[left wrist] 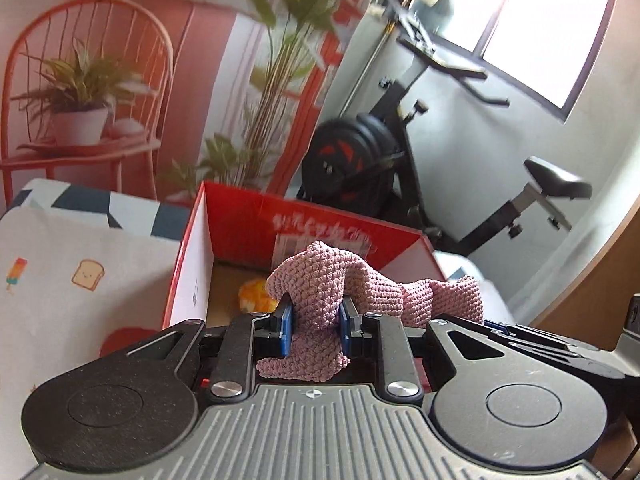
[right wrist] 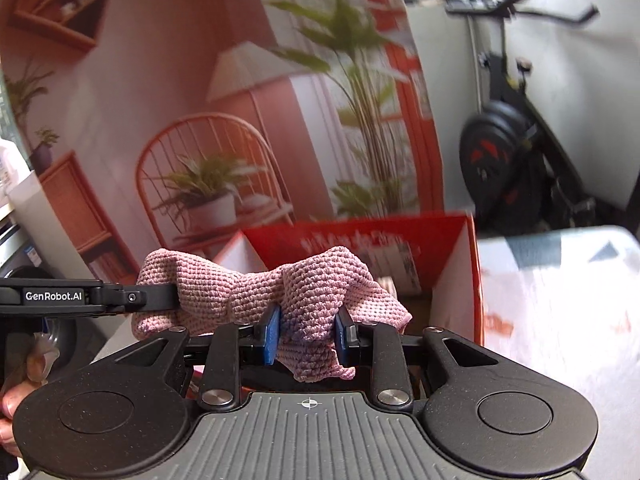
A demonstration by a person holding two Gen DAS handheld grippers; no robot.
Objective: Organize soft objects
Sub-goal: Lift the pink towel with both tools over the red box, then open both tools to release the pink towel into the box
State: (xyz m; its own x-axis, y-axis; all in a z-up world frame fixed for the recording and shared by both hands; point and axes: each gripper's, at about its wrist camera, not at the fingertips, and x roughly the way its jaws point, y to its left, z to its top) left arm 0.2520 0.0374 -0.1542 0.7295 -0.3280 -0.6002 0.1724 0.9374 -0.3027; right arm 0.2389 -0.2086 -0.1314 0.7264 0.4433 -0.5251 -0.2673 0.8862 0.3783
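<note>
A pink knitted cloth (left wrist: 320, 280) hangs bunched between both grippers, held up in the air in front of an open red cardboard box (left wrist: 240, 216). My left gripper (left wrist: 316, 326) is shut on one end of it, blue pads pressing the fabric. My right gripper (right wrist: 308, 330) is shut on the other end of the same pink cloth (right wrist: 304, 284). In the right wrist view the left gripper's black arm (right wrist: 120, 298) comes in from the left and meets the cloth. The red box (right wrist: 464, 264) stands just behind. A yellow-orange soft thing (left wrist: 256, 296) lies on the box floor.
The box rests on a surface covered by a printed white sheet (left wrist: 60, 280) with blue and grey shapes. Behind it hangs a backdrop picturing an orange chair (left wrist: 80, 92) and plants. A black exercise bike (left wrist: 420, 152) stands to the right, under a bright window (left wrist: 552, 28).
</note>
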